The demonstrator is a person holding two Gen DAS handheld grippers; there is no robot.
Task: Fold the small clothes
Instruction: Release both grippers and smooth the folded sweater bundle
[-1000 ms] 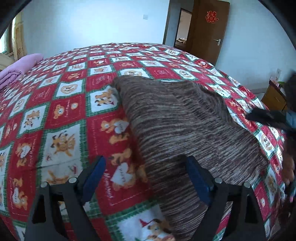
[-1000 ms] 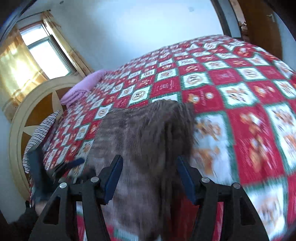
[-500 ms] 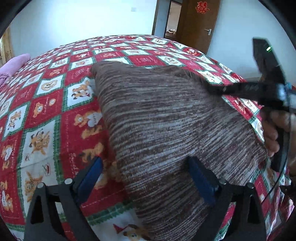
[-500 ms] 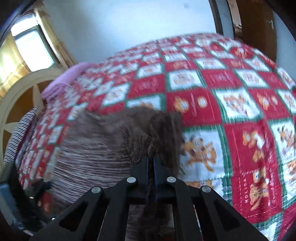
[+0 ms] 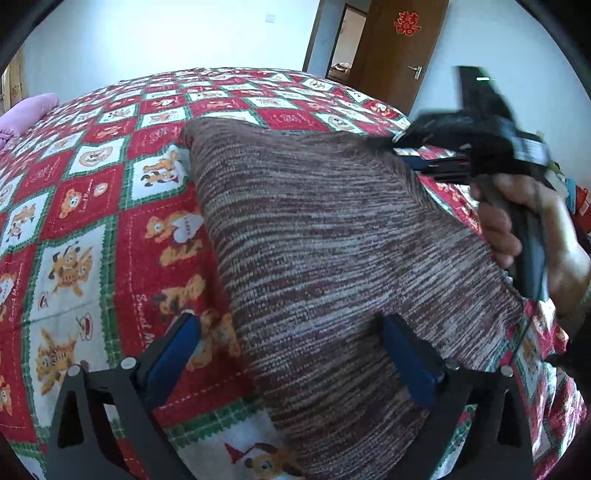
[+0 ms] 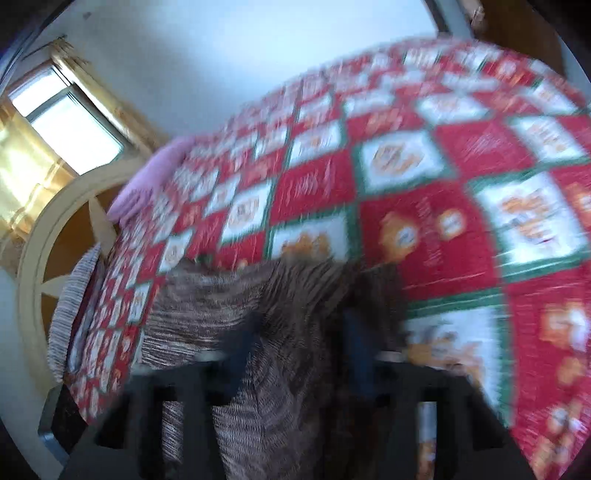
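Red 囍 sign [image 5: 407, 23] (on door [image 5: 391, 55]).

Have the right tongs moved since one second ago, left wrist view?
Yes. The right tongs went left and up toward the door, reaching the brown cloth.

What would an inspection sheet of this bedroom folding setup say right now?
Surface: bed under a red, green and white cartoon bedspread.
Job's things: one brown striped garment, mostly flat, far corner lifted.
Clutter: pink blanket at the bed's edge.
Grippers: left gripper open, jaws just been opening, garment's edge between them, unpinched; right gripper shut on the lifted corner.
Cables: nothing seen.
Surroundings: white walls, brown door, curtained window.
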